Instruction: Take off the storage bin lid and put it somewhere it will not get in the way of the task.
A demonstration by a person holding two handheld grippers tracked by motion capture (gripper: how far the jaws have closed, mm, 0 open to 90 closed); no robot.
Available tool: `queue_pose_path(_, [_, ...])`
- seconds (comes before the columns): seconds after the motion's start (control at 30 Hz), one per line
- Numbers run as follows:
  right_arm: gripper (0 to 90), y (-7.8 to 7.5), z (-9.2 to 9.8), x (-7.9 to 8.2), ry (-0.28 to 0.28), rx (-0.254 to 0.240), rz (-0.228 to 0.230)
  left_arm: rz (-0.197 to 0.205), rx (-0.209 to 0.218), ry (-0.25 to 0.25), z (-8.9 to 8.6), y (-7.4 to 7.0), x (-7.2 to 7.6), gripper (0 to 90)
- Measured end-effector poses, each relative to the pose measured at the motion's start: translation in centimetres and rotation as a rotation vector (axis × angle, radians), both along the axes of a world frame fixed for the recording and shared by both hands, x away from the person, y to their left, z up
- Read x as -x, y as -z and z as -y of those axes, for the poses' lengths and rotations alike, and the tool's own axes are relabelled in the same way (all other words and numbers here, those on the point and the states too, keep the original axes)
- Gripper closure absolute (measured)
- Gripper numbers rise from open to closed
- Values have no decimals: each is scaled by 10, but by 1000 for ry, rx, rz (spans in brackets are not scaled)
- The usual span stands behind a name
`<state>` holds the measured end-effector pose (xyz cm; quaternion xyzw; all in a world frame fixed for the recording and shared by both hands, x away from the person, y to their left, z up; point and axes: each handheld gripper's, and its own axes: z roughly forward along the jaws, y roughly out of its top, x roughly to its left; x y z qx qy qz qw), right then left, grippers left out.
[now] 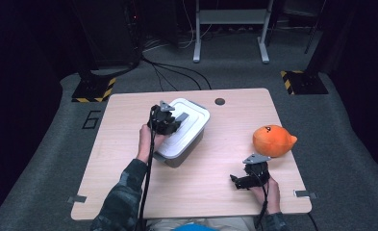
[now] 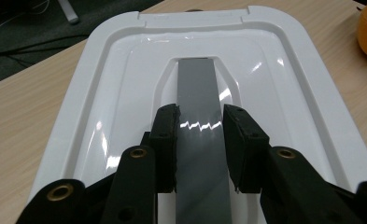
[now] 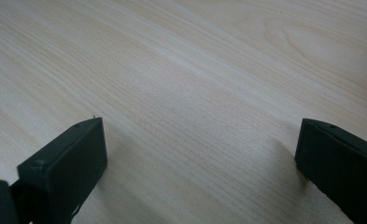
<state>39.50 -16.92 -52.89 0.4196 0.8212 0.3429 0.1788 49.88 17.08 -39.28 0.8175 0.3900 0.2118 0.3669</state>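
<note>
1. The lid [image 1: 189, 118] is white plastic with a grey handle [image 1: 181, 117] down its middle, and from the high view it sits on a grey box [image 1: 184, 151] left of the table's [image 1: 129, 144] centre. The left gripper [image 1: 170, 120] is down on top of it. An orange plush toy [image 1: 273, 139] lies well apart, near the right edge, and the right gripper [image 1: 242, 182] rests on bare wood near the front.

2. In the left gripper view, the lid [image 2: 125, 70] looks glossy, hard and thin, so I'd judge it light and stiff but slippery. The left gripper [image 2: 200, 140] has both jaws clamped across the grey handle [image 2: 197, 88], a flat raised strap. That strap seems the right place to hold, since the smooth rim offers little purchase. Held at one point, the lid may tip as it lifts, and it could stick to the box.

3. In the right gripper view, the right gripper [image 3: 197, 154] stands wide open over the table [image 3: 195, 70] with nothing between its jaws.
</note>
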Motion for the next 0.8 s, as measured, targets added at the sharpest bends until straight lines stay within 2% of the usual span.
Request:
queue_pose_path(0.1, [15, 0, 0, 0, -1, 0, 0, -1, -2, 32, 1, 0, 4, 665])
queue_pose_path(0.33, [0, 0, -1, 0, -4, 0, -3, 0, 6, 72, 5, 1, 9, 665])
queue_pose_path(0.47, [0, 0, -1, 0, -3, 1, -5, -5, 0, 107, 7, 0, 13, 665])
queue_pose_path(0.53, [0, 0, -1, 0, -3, 1, -5, -1, -17, 125, 9, -1, 16, 665])
queue_pose_path(0.73, [0, 0, -1, 0, -3, 1, -5, -2, -7, 160, 10, 0, 19, 666])
queue_pose_path(0.8, [0, 0, -1, 0, -3, 1, -5, 0, -7, 187, 11, 0, 20, 665])
